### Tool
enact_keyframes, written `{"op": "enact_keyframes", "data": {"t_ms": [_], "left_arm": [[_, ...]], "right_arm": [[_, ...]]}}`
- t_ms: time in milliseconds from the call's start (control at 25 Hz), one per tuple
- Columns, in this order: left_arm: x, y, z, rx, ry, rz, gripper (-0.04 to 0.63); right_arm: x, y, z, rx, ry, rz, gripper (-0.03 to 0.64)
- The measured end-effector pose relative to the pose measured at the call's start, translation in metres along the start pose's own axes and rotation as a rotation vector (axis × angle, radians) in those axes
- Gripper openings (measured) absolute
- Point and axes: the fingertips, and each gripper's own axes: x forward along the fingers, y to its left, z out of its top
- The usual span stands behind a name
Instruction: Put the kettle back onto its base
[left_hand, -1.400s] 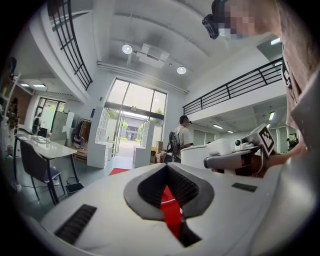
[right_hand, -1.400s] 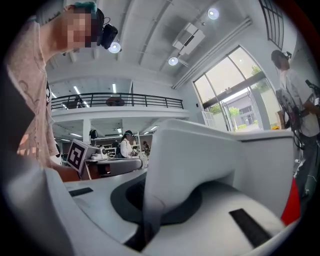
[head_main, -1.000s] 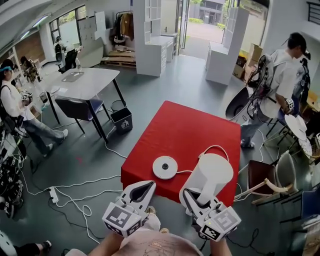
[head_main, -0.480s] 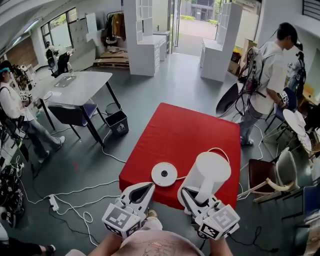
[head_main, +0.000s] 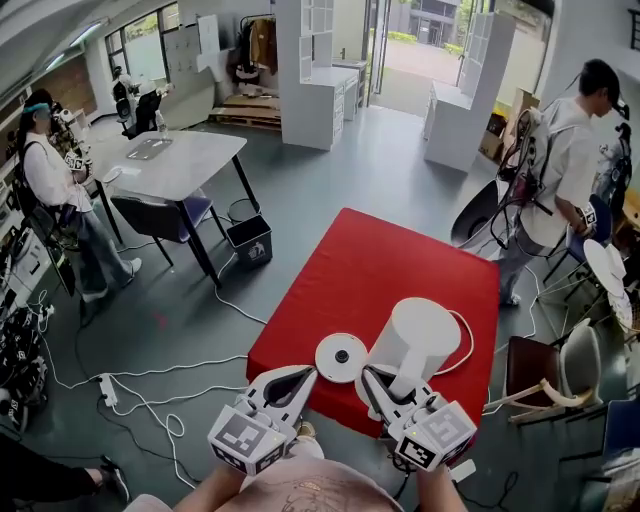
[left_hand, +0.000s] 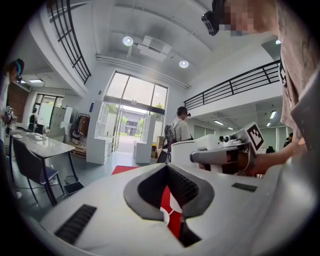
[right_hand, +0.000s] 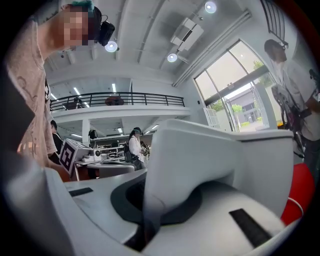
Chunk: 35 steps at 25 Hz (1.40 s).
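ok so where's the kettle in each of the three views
Head view: the kettle is lower centre-right, at the near end of the red table, its handle in the right tongs.
Left gripper view: its white body shows just right of centre, above the tongs.
Right gripper view: it fills the centre and right, handle between the tongs.
Shared landmark: the red table, also at and.

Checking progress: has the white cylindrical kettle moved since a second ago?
Yes, leftward: the kettle now nearly touches the round white base on the red table.
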Motion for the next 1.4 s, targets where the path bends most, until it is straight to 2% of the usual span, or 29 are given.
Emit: {"op": "enact_keyframes", "data": {"t_ms": [560,960,1400], "left_arm": [[0.01,0.041,-0.001,-0.006,0.002,0.063,-0.014],[0.02,0.065,0.006,0.0,0.001,0.084,-0.014],[0.026,0.08,0.002,-0.021,0.018,0.103,-0.014]], "right_arm": [[0.082,-0.027,-0.001,-0.005,0.0,0.085,0.017],[0.107,-0.04,-0.007,-0.008,0.014,0.101,0.017],[0.124,-0.039,-0.04,0.008,0.032,0.133,0.017]]}}
